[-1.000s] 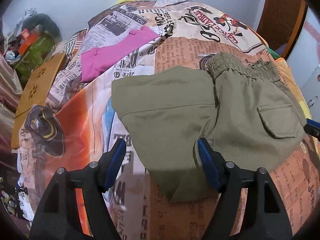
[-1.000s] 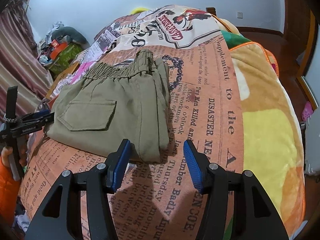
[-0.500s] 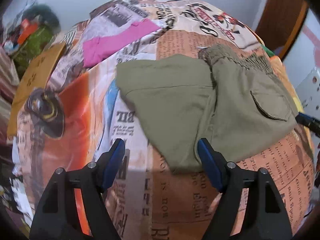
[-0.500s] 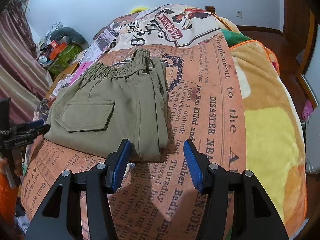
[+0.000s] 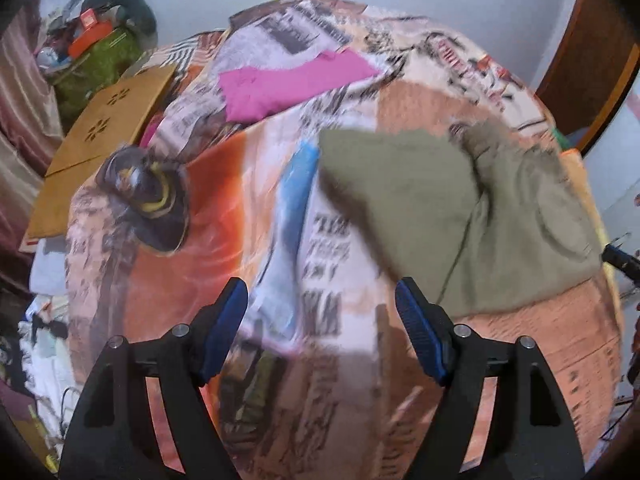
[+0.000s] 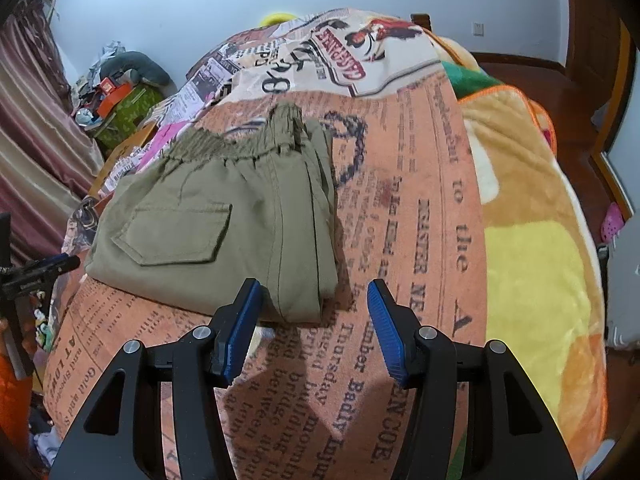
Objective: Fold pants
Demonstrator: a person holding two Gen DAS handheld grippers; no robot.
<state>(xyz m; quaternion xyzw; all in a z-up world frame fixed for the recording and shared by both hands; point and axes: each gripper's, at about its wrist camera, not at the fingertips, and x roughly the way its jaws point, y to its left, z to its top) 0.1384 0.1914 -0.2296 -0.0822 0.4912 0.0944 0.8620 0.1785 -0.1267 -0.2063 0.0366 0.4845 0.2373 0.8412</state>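
Bedroom walls in pale blue are framing a bed (image 6: 432, 208) covered by a newspaper-print blanket, and on that blanket the olive pants (image 6: 224, 224) are lying folded into a compact bundle, elastic waistband toward the far end of the bed, flap pocket facing up.

From the right wrist view, the right gripper (image 6: 314, 320) is hovering just off the near edge of the pants, jaws spread wide and holding nothing. Its left pad is sitting just beside the near fold of the bundle; whether it is touching the cloth is hard to say. At the left edge of this view the tip of the left gripper (image 6: 44, 268) is poking in, mostly cut off.

The left wrist view is smeared with motion blur, so the print and the pants' seams are hard to read. The left gripper (image 5: 322, 330) is standing wide open and empty over bare blanket, with the pants (image 5: 460, 216) lying apart from it, ahead and to the right, toward the bed's right edge. A pink garment (image 5: 288, 82) is lying farther up the bed, and a brown cardboard panel (image 5: 100, 140) is leaning off the left side. Clutter in the far left corner is too blurred to name.
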